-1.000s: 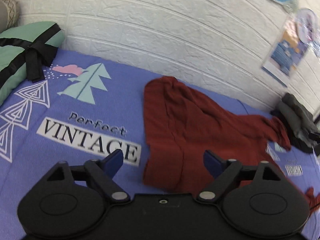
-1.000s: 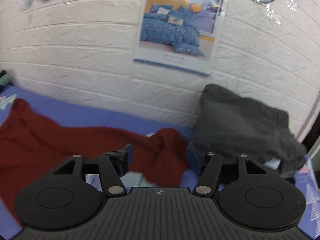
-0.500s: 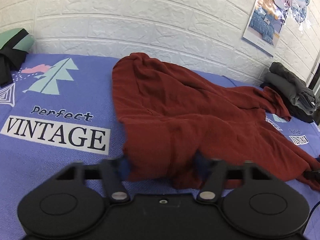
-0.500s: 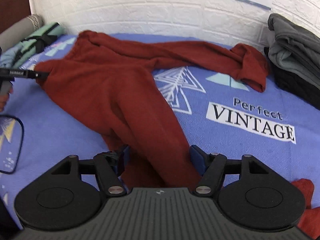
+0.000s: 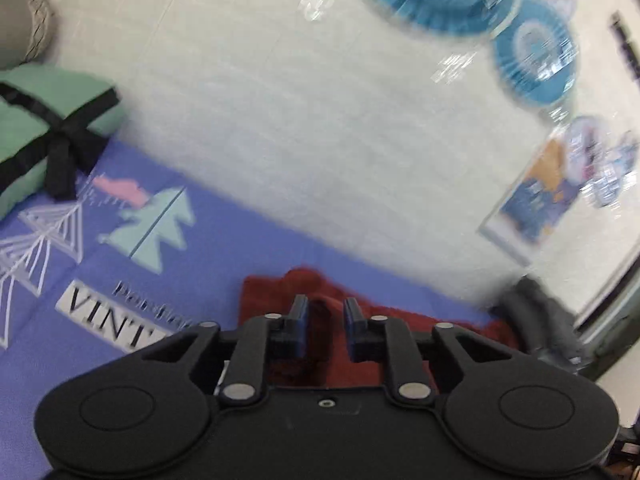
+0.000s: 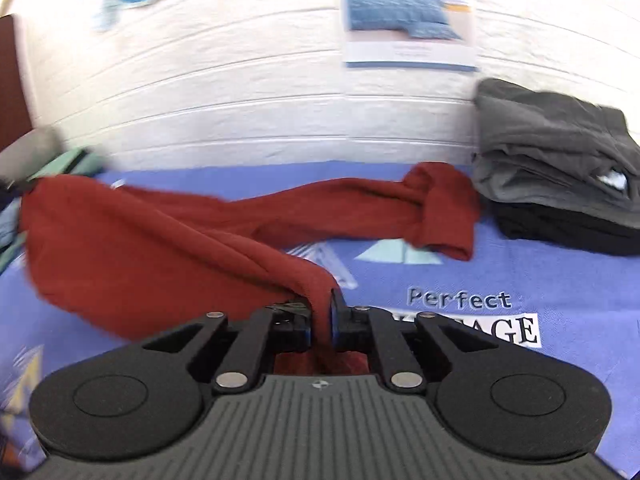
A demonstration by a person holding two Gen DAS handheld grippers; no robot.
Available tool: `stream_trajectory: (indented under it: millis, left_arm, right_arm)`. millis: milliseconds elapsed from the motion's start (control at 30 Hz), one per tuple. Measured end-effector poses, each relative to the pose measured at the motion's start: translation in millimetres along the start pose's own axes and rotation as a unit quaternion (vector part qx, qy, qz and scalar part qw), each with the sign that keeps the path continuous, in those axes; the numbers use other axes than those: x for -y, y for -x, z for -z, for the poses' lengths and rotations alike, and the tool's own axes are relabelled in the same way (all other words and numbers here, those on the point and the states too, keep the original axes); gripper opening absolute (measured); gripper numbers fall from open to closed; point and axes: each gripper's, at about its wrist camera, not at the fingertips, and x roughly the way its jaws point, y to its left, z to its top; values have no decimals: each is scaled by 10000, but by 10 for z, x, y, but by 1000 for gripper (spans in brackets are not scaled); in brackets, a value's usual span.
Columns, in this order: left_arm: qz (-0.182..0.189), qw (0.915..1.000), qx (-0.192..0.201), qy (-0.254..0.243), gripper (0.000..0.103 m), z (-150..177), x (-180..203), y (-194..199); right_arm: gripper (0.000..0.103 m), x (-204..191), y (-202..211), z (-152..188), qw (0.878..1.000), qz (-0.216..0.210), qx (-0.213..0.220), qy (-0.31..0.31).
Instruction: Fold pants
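Note:
Dark red pants [image 6: 140, 248] lie across a purple printed bed sheet [image 6: 520, 272]. One leg runs right to a crumpled cuff [image 6: 440, 208]. My right gripper [image 6: 320, 312] is closing, and its pads pinch a ridge of the fabric that rises off the sheet. The pants' far left end is also raised. In the blurred left wrist view, my left gripper [image 5: 326, 314] has bunched red fabric [image 5: 264, 292] filling the narrow gap between its blue pads. Its jaws are opening slightly, with the cloth still between them.
A stack of folded grey and black clothes [image 6: 552, 160] sits at the right by the white brick wall [image 6: 240, 100]. A green bundle tied with a black strap [image 5: 44, 120] lies at the far left. A poster [image 6: 408, 12] and blue paper fans hang on the wall.
Both grippers went from wide open around the pants to narrowed on the fabric. The cloth now lifts off the sheet, and the left view has swung up toward the wall.

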Motion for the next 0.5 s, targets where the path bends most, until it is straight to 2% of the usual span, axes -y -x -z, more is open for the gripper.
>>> stream_trajectory:
  millis: [33,67,100,133,200,333,433,500]
  left_arm:
    - [-112,9997,-219,-29,44,57,-18,-65]
    - [-134,9992,-383,-44,72,129,-53,-89]
    - [-171,9987,-470,-30,92,204,-96,-60]
    - [-260,9986,-462,4,103,289,-140,-8]
    - [-368,9983,-416,146,103,457,-226,136]
    - [-35,9953,-873,419,103,768,-216,238]
    - [-89,9926,-1132,442,103,952,-120,128]
    - [-182,9907,-1246,521,103,1035,-110,16]
  right_arm:
    - [37,-13,-73,24,9999,70,-125,36]
    - [41,-9,-107,61,9997,63,-236,29]
    - [51,3,-112,99,9996,-19,-295,9]
    - [70,33,-81,139,9995,-104,-303,-10]
    - [92,58,-13,213,9998,-21,-202,-7]
    - [95,48,136,336,9999,148,-71,-31]
    - [95,102,284,448,9996,268,-12,-121]
    - [95,166,445,544,9986,505,87,-153]
